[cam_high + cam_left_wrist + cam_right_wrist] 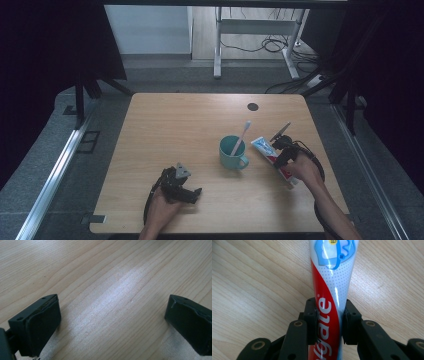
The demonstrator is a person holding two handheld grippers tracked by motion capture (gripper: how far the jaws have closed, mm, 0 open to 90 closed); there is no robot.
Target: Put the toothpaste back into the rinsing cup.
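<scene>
Inventory of my desk (165, 125): one toothpaste tube (270, 152) at three o'clock; one teal mug (231, 152) near centre; one toothbrush (241, 136) standing in that mug; two grippers, my left gripper (196, 193) at seven o'clock, my right gripper (279, 156) at four o'clock; two fingers on each.

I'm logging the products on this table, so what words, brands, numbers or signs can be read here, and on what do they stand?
"Colgate", white letters on the red band of the toothpaste tube; the right tool covers the first letters.
Small print on the yellow badge at the tube's far end: too small to read.
Mug, toothbrush, table: no text to be seen.
</scene>
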